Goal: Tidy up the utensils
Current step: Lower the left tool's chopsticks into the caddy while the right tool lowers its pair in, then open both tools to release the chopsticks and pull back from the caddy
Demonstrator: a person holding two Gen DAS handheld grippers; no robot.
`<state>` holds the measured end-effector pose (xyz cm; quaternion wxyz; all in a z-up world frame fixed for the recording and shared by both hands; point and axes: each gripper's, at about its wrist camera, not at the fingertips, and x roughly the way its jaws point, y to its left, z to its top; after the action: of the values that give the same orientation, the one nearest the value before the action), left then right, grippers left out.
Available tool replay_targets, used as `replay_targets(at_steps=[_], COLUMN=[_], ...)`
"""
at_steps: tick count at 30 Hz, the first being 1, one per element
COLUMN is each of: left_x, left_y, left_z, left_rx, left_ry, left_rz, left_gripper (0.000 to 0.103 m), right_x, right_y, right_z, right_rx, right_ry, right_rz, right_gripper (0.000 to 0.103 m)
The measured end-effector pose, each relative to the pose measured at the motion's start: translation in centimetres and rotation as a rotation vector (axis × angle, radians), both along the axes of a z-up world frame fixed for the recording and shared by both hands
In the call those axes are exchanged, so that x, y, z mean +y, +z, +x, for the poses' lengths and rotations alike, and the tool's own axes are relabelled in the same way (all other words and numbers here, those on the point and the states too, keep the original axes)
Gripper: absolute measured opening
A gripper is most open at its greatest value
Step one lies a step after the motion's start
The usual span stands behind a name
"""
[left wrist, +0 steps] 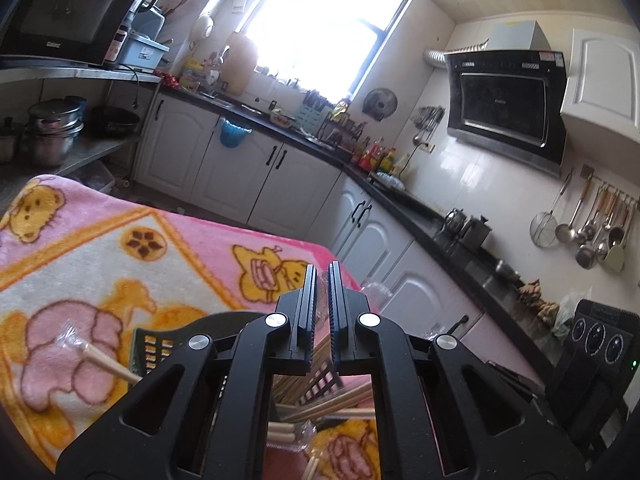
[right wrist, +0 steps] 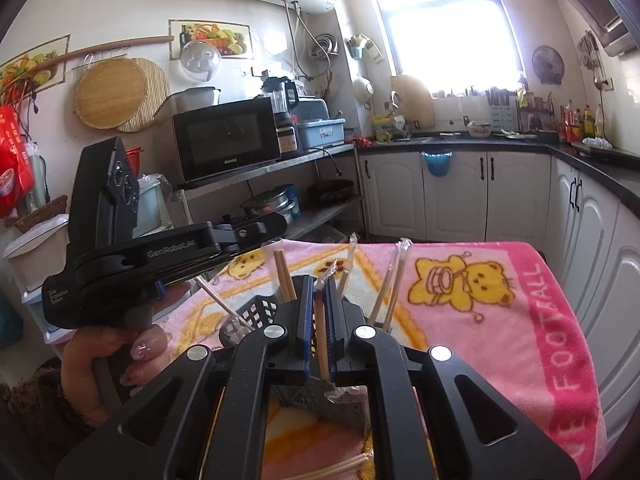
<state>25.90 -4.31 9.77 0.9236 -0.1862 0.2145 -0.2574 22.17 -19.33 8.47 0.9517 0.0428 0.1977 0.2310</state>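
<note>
Left tongs: jaws together, with only a scrap of clear wrapper showing between the pads; whether any stick is pinched there I cannot tell.
Right tongs: clamped on one wrapped pair of chopsticks, held nearly upright, its plastic tip poking above the jaws.
Holder: a dark slotted basket stands on the desk, just beyond the right tongs, with several wrapped pairs already leaning out of it.
Loose utensils: more pale chopsticks lie crossed on the pink blanket under the left tongs.
Hand: a person's hand grips the left tool's handle, close beside the right tool.
Risk, slip: the wrapper is slick, so the held pair may slide as it tilts.
Risk, tip: the basket looks light; a push against its rim or the leaning sticks could topple it.
Risk, clash: both tools crowd one small holder and could knock together.
</note>
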Motion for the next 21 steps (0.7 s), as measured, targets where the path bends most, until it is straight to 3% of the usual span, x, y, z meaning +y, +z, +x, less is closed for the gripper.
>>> replay_targets(at_steps=[6, 9, 11, 12, 15, 21], left_x=[0.2, 0.3, 0.4, 0.4, 0.6, 1.2], left_y=[-0.4, -0.5, -0.4, -0.4, -0.4, -0.2], left_z=[-0.4, -0.6, -0.8, -1.0, -1.4, -2.7], left_rx=[0.031, 0.036, 0.039, 0.039, 0.037, 0.033], left_ry=[0.003, 0.002, -0.001, -0.003, -0.003, -0.010], left_rz=[0.030, 0.040, 0.048, 0.051, 0.057, 0.052], left_gripper=[0.009, 0.018, 0.021, 0.023, 0.035, 0.062], right_x=[-0.5, -0.6, -0.9, -1.1, -1.4, -1.9], right_y=[-0.2, -0.1, -0.1, 0.0, 0.1, 0.2], right_z=[-0.3, -0.8, -1.1, -1.4, -1.9, -3.2], right_rx=[0.018, 0.017, 0.016, 0.012, 0.007, 0.010], right_ry=[-0.025, -0.031, -0.037, -0.040, -0.044, -0.061], right_rz=[-0.006, -0.014, -0.010, -0.006, -0.014, -0.031], right_gripper=[0.019, 0.023, 0.036, 0.037, 0.038, 0.050])
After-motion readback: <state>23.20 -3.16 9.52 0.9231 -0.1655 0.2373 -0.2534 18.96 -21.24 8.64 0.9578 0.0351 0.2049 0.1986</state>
